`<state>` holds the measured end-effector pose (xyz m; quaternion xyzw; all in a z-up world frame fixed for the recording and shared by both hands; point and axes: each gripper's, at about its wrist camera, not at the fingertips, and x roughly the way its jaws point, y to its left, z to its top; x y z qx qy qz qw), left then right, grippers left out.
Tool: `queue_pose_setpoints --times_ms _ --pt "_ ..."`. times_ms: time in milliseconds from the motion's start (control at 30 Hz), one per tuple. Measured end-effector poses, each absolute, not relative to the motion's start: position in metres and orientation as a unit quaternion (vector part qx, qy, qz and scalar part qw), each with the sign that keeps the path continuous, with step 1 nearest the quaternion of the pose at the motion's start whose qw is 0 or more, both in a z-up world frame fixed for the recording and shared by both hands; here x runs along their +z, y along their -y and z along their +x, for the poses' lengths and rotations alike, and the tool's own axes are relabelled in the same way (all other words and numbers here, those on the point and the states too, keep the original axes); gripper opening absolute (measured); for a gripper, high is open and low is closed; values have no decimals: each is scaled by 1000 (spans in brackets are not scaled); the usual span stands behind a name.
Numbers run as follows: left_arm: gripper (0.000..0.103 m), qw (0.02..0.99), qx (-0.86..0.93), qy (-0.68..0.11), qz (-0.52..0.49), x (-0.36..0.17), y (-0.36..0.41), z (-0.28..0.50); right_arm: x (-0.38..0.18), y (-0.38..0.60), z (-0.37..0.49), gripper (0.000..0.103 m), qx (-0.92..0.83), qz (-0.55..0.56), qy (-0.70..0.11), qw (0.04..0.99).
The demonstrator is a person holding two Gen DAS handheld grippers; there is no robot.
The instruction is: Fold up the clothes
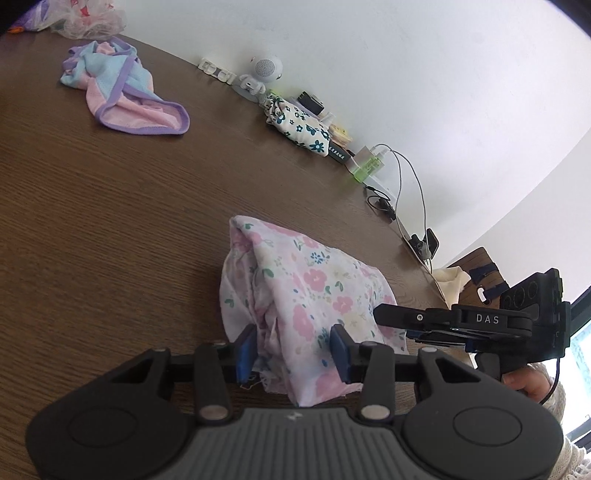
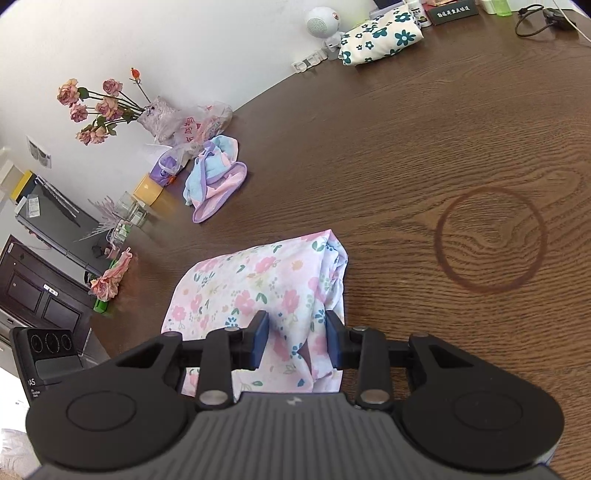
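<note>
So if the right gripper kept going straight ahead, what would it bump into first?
Nothing new: the right gripper is already closed on the pink floral garment, so pushing on would just shove that cloth forward. Beyond it the brown table looks bare for a stretch, though depth is hard to judge here.

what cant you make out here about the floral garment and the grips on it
- Left wrist view: near edge of the pink floral garment is hidden behind the left gripper.
- Right wrist view: the right gripper covers its near edge.
- Garment type: unclear, bunched.
- Dark box lettering: too small.
</note>
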<state>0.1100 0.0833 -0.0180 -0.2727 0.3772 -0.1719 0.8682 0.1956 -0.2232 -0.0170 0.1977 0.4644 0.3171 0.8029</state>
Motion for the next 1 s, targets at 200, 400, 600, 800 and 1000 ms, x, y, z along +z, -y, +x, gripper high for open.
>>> queue_pose_setpoints --times_ms 200,400,600,800,1000 --pt "58 891 -141 -350 -251 -5 -82 99 -9 225 187 36 324 178 -455 810" --pt "101 926 -82 -304 -207 20 -82 75 15 229 159 90 307 147 -407 848" --pt "103 938 -28 -308 -159 31 -69 58 28 222 133 103 273 103 -378 878" --pt "103 941 -29 -310 -130 34 -52 47 27 210 108 103 250 70 -371 892" --pt "103 942 -33 -306 -133 36 -48 43 26 206 96 103 239 59 -374 894"
